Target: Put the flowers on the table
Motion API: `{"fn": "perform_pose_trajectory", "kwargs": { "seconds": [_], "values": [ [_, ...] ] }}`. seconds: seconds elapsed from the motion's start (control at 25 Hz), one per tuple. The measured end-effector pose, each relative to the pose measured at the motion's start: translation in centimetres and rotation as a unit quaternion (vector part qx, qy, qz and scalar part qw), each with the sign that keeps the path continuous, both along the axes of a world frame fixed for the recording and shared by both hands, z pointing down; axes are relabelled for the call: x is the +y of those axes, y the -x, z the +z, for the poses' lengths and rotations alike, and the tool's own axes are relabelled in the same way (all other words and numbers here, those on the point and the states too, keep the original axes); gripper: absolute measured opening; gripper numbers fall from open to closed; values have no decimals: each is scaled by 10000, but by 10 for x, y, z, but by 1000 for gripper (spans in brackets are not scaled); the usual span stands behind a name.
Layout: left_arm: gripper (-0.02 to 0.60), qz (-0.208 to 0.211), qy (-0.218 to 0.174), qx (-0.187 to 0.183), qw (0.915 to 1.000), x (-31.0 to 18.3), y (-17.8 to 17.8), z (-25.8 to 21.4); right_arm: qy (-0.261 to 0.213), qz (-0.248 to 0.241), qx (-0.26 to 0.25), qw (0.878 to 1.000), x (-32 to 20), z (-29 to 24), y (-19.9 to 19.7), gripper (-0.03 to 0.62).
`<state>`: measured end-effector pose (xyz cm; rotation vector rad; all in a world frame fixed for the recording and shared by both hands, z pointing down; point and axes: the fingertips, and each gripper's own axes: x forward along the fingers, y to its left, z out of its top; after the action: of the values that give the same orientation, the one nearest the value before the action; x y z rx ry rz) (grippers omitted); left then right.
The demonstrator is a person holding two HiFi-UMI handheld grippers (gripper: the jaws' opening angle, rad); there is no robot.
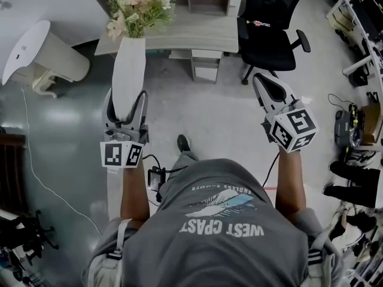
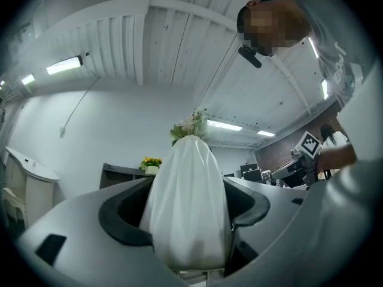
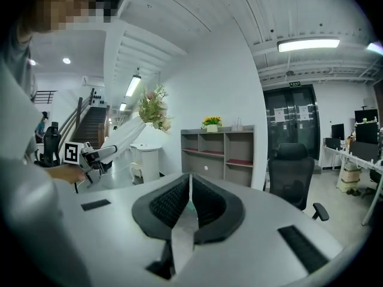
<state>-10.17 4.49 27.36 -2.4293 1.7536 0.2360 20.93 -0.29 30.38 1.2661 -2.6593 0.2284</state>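
While left gripper (image 1: 125, 107) clamps white wrap (image 1: 128, 64), flowers (image 1: 143, 5) fill its top.

I note the head view looks steeply down; the left gripper view tilts up, the right sits level; all share the flowers (image 1: 142, 5).

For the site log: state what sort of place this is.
Probably an open-plan office or lab workspace: a black swivel office chair, an open shelf unit against the wall, and strip lights on a bare ceiling.
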Motion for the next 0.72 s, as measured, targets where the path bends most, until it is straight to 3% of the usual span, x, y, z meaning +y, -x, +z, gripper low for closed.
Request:
{"fn": "perform_pose_trajectory", "kwargs": {
  "seconds": [0.24, 0.72],
  "values": [
    [342, 138, -110, 9, 9998, -20, 11, 12, -37, 142, 27, 9999, -9, 16, 8, 34],
    [342, 438, 40, 23, 9990, -95, 44, -1, 131, 489, 91, 9987, -61, 5, 36, 34]
  ]
}}
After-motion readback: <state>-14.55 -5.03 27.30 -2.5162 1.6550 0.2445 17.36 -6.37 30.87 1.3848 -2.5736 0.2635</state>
